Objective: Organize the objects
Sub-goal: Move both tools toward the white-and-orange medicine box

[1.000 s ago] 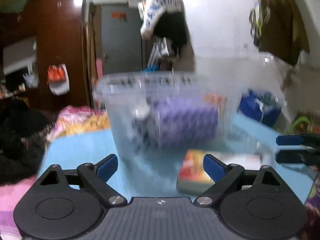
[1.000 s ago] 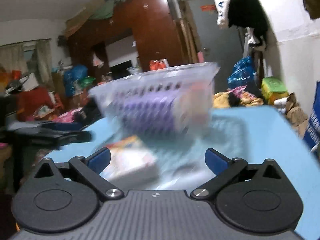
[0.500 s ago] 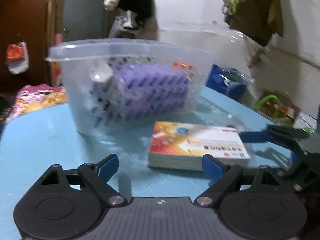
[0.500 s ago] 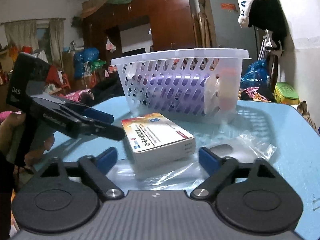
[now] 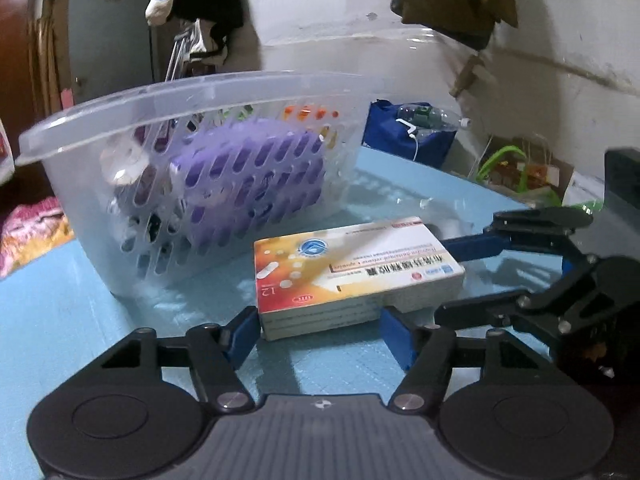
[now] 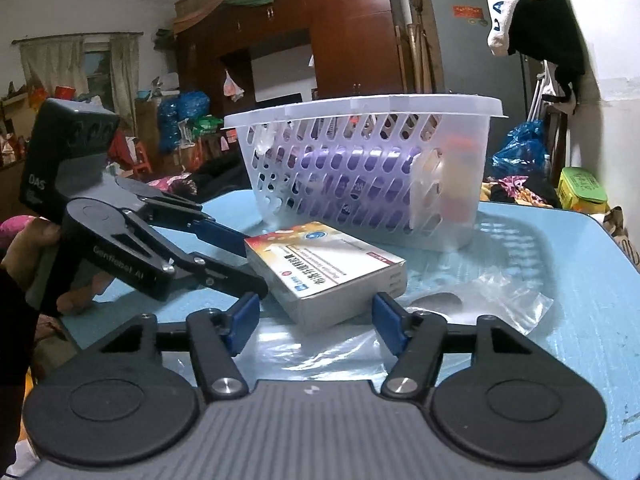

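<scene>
A flat medicine box with orange and white print lies on the blue table in front of a clear perforated basket that holds a purple pack. My left gripper is open, its blue pads on either side of the box's near end. My right gripper is open and straddles another corner of the same box. Each gripper shows in the other's view, the right and the left.
A crumpled clear plastic bag lies on the table right of the box. The basket stands just behind it. The table's edge runs at the right. Cluttered room, wardrobe and hanging clothes lie beyond.
Both grippers have moved in toward the medicine box and now straddle it. The blur of a second ago is gone and the views are steady.
</scene>
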Action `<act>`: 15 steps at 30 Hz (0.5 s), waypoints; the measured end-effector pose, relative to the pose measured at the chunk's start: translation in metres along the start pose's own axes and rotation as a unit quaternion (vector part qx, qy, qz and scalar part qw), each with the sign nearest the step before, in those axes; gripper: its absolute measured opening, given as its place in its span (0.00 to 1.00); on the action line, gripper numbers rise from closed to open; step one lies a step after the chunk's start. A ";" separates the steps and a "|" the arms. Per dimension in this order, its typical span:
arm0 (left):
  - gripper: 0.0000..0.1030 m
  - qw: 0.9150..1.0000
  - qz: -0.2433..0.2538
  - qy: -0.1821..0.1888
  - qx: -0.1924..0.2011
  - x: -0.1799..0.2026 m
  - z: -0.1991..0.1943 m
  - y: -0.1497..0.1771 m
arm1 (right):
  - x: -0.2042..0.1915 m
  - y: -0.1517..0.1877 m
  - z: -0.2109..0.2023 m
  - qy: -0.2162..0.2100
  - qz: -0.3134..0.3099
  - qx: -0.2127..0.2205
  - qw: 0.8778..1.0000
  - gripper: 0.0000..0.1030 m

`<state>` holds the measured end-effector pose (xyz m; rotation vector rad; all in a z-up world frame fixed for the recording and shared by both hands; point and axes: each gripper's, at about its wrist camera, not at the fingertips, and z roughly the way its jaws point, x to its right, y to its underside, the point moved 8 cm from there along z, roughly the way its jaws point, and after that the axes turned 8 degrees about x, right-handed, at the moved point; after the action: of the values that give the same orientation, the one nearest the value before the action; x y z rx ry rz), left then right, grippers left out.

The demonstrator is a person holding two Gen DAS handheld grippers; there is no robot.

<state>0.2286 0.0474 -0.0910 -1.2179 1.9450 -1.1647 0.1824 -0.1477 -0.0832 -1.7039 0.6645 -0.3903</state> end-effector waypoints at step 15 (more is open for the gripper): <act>0.52 0.999 -0.029 0.006 0.036 0.002 -0.017 -0.004 | 0.017 -0.005 -0.006 -0.008 0.003 0.013 1.000 0.49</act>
<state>0.2157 0.0507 -0.0792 -1.2389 1.8708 -1.2630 0.1931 -0.1618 -0.0782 -1.6787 0.6495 -0.3783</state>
